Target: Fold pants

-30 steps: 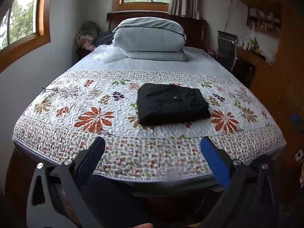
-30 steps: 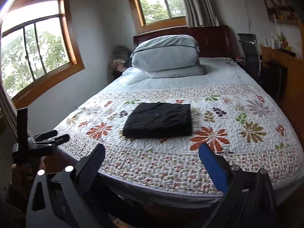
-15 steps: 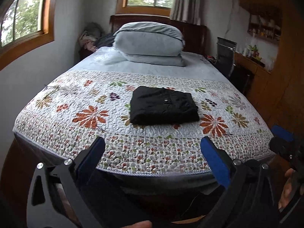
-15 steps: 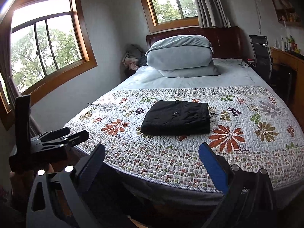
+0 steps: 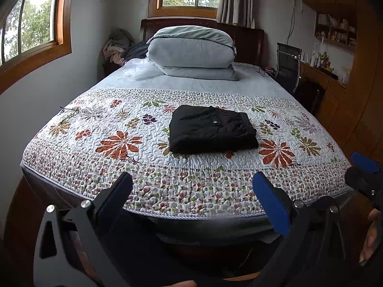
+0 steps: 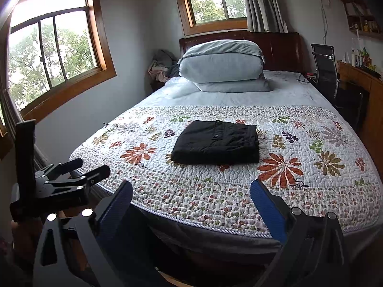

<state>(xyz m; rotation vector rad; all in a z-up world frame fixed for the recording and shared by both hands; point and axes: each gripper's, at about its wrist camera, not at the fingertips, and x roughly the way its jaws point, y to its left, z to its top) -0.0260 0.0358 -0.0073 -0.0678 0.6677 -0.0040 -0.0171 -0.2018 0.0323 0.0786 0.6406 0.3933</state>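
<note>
Black pants (image 5: 211,129) lie folded into a neat rectangle on the floral quilt (image 5: 124,143), in the middle of the bed; they also show in the right wrist view (image 6: 217,142). My left gripper (image 5: 192,191) is open and empty, held off the foot of the bed, well short of the pants. My right gripper (image 6: 191,193) is open and empty too, also back from the bed's foot edge. Each gripper appears in the other's view: the right one (image 5: 366,174) at the far right, the left one (image 6: 79,171) at the far left.
Two stacked grey pillows (image 5: 191,50) lie at the headboard. A pile of clothes (image 5: 117,47) sits in the back left corner. A black chair (image 5: 287,69) and wooden desk (image 5: 323,79) stand right of the bed. Windows are on the left and back walls.
Both grippers have pulled back and risen away from the bed, so the pants look farther off. Both stay open. The pants have not moved.
</note>
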